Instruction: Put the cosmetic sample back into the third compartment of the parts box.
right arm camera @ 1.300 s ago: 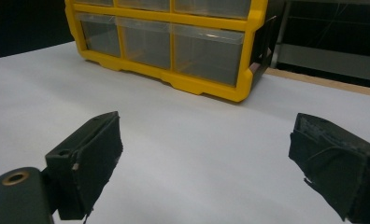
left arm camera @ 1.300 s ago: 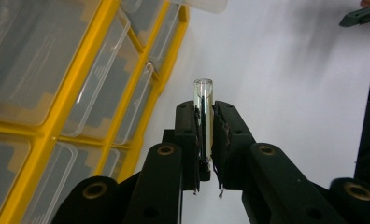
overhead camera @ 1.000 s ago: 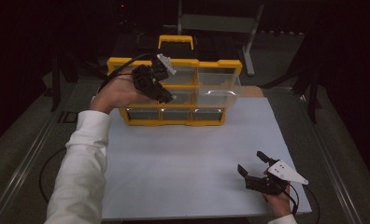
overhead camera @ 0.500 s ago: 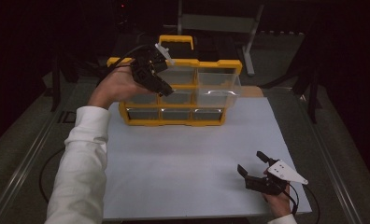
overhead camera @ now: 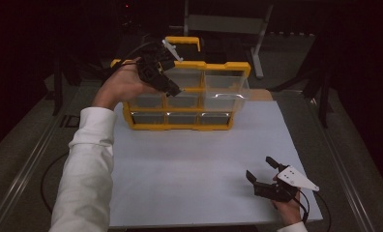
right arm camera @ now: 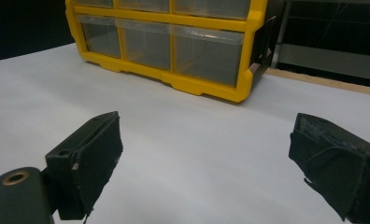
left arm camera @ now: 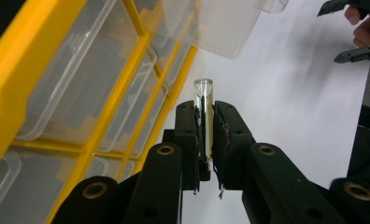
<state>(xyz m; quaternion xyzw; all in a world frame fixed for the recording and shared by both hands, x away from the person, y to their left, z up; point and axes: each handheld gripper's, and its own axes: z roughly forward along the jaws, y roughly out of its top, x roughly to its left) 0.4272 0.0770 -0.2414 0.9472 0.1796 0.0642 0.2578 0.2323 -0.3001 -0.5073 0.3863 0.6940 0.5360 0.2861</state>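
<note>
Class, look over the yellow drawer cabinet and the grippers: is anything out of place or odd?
One clear drawer at the cabinet's right juts out, open, while the others sit flush. Frayed pad edges show on the left gripper, which clamps a glass tube.

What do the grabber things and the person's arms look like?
Both grabbers are black. The left gripper has two jointed black jaws with brass-coloured rivets and frayed dark pads. The right gripper carries a pale grey three-cornered plate with small dark holes, and a black cable trails from it. The left arm wears a long white sleeve.
</note>
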